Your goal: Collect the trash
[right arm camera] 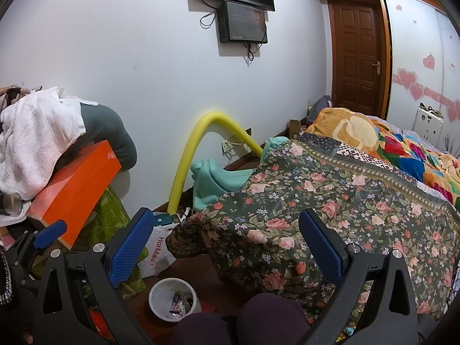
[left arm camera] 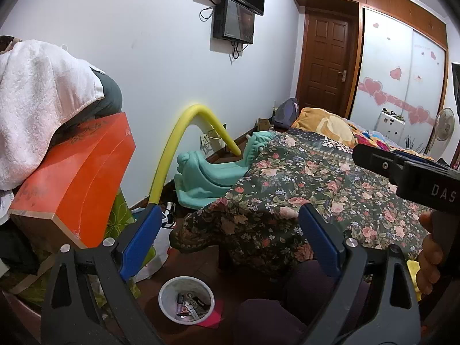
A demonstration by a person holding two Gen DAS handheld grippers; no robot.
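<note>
Below, the white trash bin (left arm camera: 186, 299) holds mixed small wrappers and scraps.

The scraps inside the white bin (left arm camera: 186, 302) on the floor are too small and jumbled to name, and in the right wrist view a dark knee (right arm camera: 270, 316) covers the bin's near rim. The floral bedspread (left arm camera: 316, 195) hides most of the mint green toy (left arm camera: 207, 172) and the bed's side. The orange box (left arm camera: 77, 184) disappears under a white towel (left arm camera: 37, 92).
</note>
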